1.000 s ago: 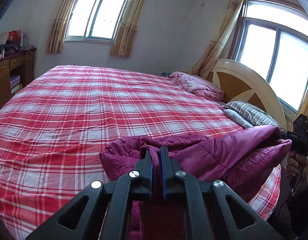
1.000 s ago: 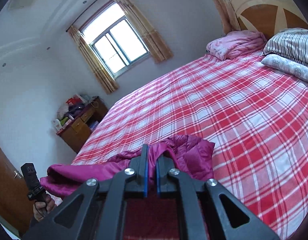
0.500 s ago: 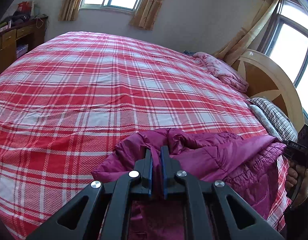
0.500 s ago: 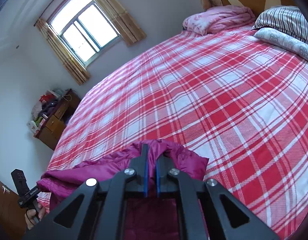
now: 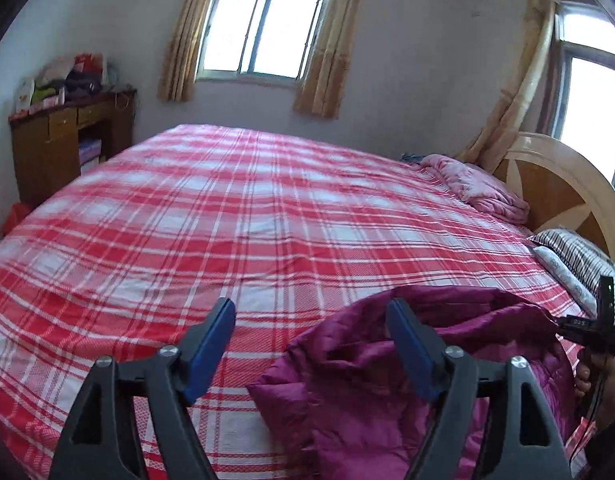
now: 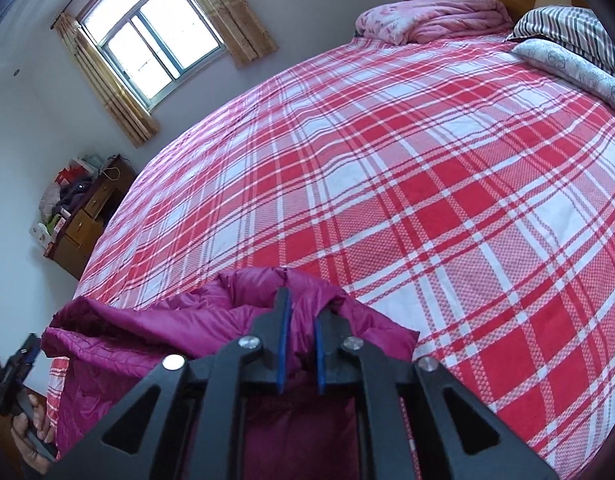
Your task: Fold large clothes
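Bright window daylight, glaring panes, fisheye-curved edges.

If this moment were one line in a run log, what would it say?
step: releasing fold | left hand-held gripper: open, just opened, off magenta jacket | right hand-held gripper: opening, jacket fabric between pads | jacket: on plaid bed

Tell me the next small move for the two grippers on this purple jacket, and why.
Probably finish opening the right gripper and draw it back. The left gripper, jaws just opened wide, has let go of the purple jacket, which lies on the plaid bed. The right jaws have just begun parting, with a fold of jacket between them.
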The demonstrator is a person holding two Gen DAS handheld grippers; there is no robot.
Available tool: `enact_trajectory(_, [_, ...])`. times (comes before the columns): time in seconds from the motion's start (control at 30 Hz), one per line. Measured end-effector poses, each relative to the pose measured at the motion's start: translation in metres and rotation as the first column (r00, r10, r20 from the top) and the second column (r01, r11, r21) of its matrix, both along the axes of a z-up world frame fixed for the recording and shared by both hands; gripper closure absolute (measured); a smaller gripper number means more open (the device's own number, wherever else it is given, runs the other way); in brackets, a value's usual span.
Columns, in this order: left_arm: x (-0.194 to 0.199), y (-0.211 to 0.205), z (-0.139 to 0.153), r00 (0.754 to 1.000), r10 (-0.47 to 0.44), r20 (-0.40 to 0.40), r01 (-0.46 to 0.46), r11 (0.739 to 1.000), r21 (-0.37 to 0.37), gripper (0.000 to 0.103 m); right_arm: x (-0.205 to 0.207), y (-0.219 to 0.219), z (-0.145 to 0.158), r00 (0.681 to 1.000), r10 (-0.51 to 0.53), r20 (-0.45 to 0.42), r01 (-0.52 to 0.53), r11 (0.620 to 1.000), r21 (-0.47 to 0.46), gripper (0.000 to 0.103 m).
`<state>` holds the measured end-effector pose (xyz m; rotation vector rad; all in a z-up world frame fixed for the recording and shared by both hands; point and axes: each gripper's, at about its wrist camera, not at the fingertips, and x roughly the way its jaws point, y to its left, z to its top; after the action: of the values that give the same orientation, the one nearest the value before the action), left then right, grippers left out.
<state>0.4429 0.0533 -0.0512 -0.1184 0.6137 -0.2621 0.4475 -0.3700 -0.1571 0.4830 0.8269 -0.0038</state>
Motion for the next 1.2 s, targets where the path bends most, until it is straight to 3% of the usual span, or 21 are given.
enact_trajectory(0.03, [0.001, -0.014, 0.005, 0.999, -0.016, 0.03, 0.015, 0.999, 0.033, 0.014, 0.0, 0.003, 0.004, 1.0, -0.006, 0.006, 0.006, 1.0, -0.023, 0.077])
enact_trajectory(0.1, [-0.002, -0.05, 0.014, 0.994, -0.056, 0.094, 0.046, 0.993, 0.107, 0.014, -0.003, 0.011, 0.013, 0.999, -0.018, 0.026, 0.019, 0.998, -0.057, 0.059])
enact_trajectory(0.17, [0.003, -0.077, 0.01, 0.99, -0.113, 0.085, 0.1, 0.985, 0.142, 0.013, -0.013, 0.019, 0.029, 0.994, -0.049, 0.097, 0.059, 0.993, -0.1, 0.011])
enact_trajectory(0.2, [0.008, -0.088, 0.005, 0.989, -0.13, 0.068, 0.118, 0.981, 0.157, 0.012, -0.017, 0.022, 0.037, 0.988, -0.061, 0.14, 0.078, 0.99, -0.117, 0.006])
enact_trajectory(0.23, [0.008, -0.1, -0.001, 0.989, -0.139, 0.048, 0.128, 0.975, 0.184, 0.012, -0.022, 0.028, 0.046, 0.982, -0.06, 0.179, 0.085, 0.987, -0.138, 0.004])
enact_trajectory(0.37, [0.018, -0.123, -0.032, 0.996, -0.091, -0.003, 0.088, 0.961, 0.263, 0.012, -0.029, 0.064, 0.06, 0.981, 0.015, 0.192, 0.013, 0.99, -0.144, 0.006])
enact_trajectory(0.57, [0.047, -0.116, -0.079, 0.99, 0.066, -0.126, -0.025, 0.953, 0.301, 0.012, -0.02, 0.139, 0.018, 0.979, 0.17, 0.115, -0.132, 0.95, -0.282, 0.008])
enact_trajectory(0.77, [0.061, -0.103, -0.097, 0.975, 0.118, -0.187, -0.069, 0.965, 0.252, 0.012, 0.006, 0.126, -0.024, 0.992, 0.123, 0.026, -0.112, 0.956, -0.27, 0.013])
enact_trajectory(1.2, [0.063, -0.107, -0.112, 0.962, 0.11, -0.249, -0.053, 0.972, 0.227, 0.01, 0.012, 0.127, -0.036, 0.994, 0.104, -0.023, -0.106, 0.952, -0.287, 0.013])
